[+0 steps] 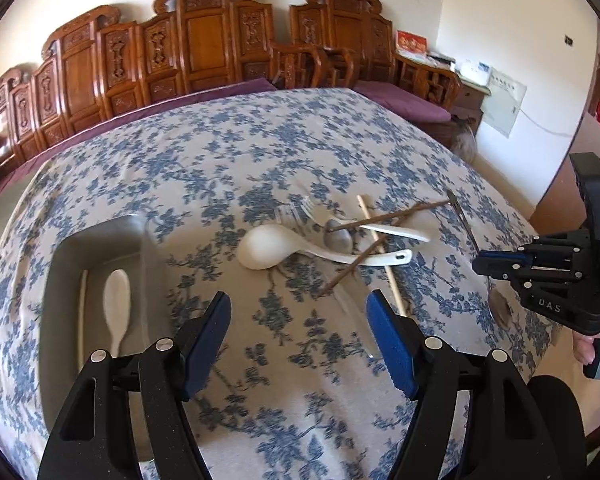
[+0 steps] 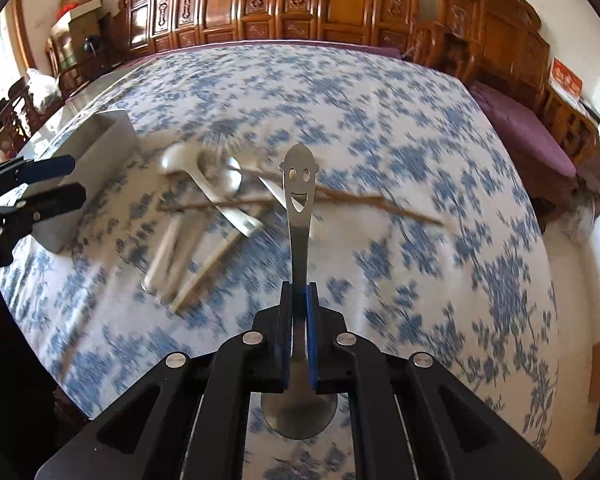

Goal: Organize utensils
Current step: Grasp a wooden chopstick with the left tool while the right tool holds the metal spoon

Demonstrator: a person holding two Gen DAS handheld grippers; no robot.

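The right gripper [image 2: 299, 304] pinches a steel spoon [image 2: 299, 200] by its neck, smiley handle pointing away, held above the floral tablecloth [image 2: 400, 128]. The left gripper [image 1: 299, 316] hangs spread wide with nothing between its jaws. Beyond lies a heap of white spoons [image 1: 268, 250], forks and chopsticks [image 1: 380, 256]. To its left, a grey tray [image 1: 96, 248] holds a white spoon [image 1: 117, 304].

Blue floral tablecloth [image 1: 260, 140] covers table. Carved wooden benches [image 1: 204, 48] along wall beyond far edge, purple cushion [image 1: 400, 98] on seat. Red box [image 1: 411, 43] on bench arm, papers beside it.
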